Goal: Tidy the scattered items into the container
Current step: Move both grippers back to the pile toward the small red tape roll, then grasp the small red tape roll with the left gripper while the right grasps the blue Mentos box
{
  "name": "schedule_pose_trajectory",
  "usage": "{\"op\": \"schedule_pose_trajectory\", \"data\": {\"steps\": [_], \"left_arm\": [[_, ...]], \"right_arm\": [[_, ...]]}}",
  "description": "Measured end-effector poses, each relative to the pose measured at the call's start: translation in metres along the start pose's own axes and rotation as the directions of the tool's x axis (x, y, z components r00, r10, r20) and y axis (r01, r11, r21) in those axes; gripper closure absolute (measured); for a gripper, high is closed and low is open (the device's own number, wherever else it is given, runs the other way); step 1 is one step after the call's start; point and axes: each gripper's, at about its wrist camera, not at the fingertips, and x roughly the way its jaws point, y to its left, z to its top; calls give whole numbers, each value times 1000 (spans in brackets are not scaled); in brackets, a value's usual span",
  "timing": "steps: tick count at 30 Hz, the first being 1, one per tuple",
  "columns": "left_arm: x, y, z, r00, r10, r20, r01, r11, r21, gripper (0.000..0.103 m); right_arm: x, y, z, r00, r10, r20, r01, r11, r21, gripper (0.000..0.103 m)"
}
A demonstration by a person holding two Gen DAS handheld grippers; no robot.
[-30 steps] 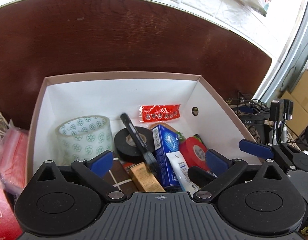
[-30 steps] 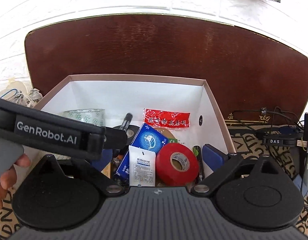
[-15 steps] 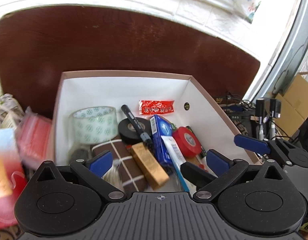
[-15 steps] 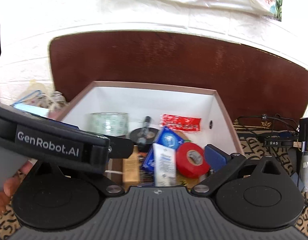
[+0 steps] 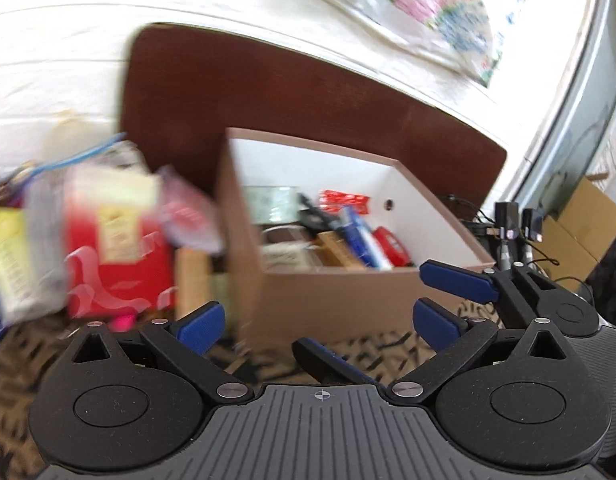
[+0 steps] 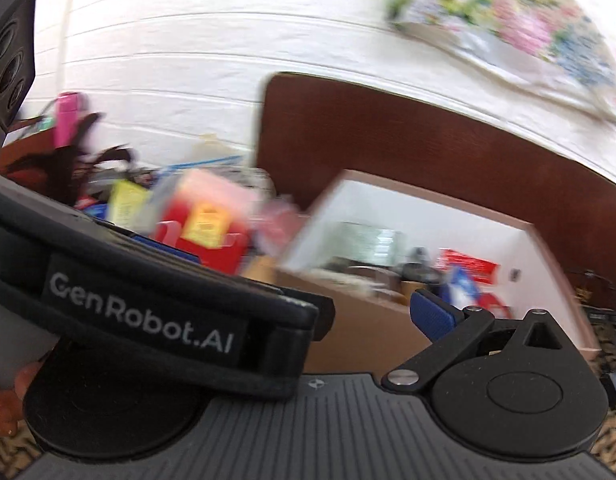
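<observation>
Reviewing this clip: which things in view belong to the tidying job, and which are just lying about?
Job:
box, the container
red tape roll and red sachet, already inside
left gripper, open and empty
right gripper, open

Lying about:
red carton, blurred, left of the box; possibly still to tidy
cardboard box
cables

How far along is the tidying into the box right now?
Mostly loaded: the box already holds the red tape roll, a clear tape roll and other small items. Nothing is in hand; the left gripper is open and empty. A blurred red package and clutter beside the box remain.
</observation>
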Motion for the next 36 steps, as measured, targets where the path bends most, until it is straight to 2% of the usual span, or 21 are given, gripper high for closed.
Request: {"op": "schedule_pose_trajectory", "data": {"steps": [4, 8, 10, 16, 20, 25, 28, 32, 34, 36], "left_arm": [[-34, 44, -30, 998, 61, -5, -61, 995, -74, 0], [-64, 84, -61, 988, 151, -14, -151, 981, -123, 0], [-76, 104, -72, 982, 186, -17, -187, 973, -133, 0], [-114, 166, -89, 953, 304, -5, -297, 925, -236, 0], [-130, 197, -90, 942, 334, 31, -312, 906, -287, 0], [-131, 228, -84, 931, 361, 47, -329, 890, -316, 0], [-129, 247, -80, 920, 389, 52, -346, 865, -363, 2], [-127, 269, -75, 911, 411, 42, -361, 841, -403, 8], [-125, 276, -73, 909, 416, 34, -369, 837, -404, 11], [-122, 283, -72, 913, 408, 24, -364, 837, -410, 18]], "right_arm": [[2, 50, -9, 996, 89, -18, -89, 996, -25, 1], [18, 99, -20, 976, 204, -71, -206, 978, -20, 1], [26, 123, -25, 968, 230, -98, -233, 972, -21, 1], [42, 166, -22, 960, 257, -113, -262, 964, -33, 1], [56, 182, -12, 963, 251, -103, -255, 966, -34, 2], [85, 195, -2, 961, 245, -125, -249, 968, -16, 9], [101, 201, 1, 960, 240, -145, -246, 969, -19, 12], [120, 208, 5, 960, 238, -150, -246, 969, -37, 16], [129, 211, 7, 959, 240, -149, -248, 968, -38, 19], [136, 211, 9, 960, 242, -142, -249, 968, -30, 21]]}}
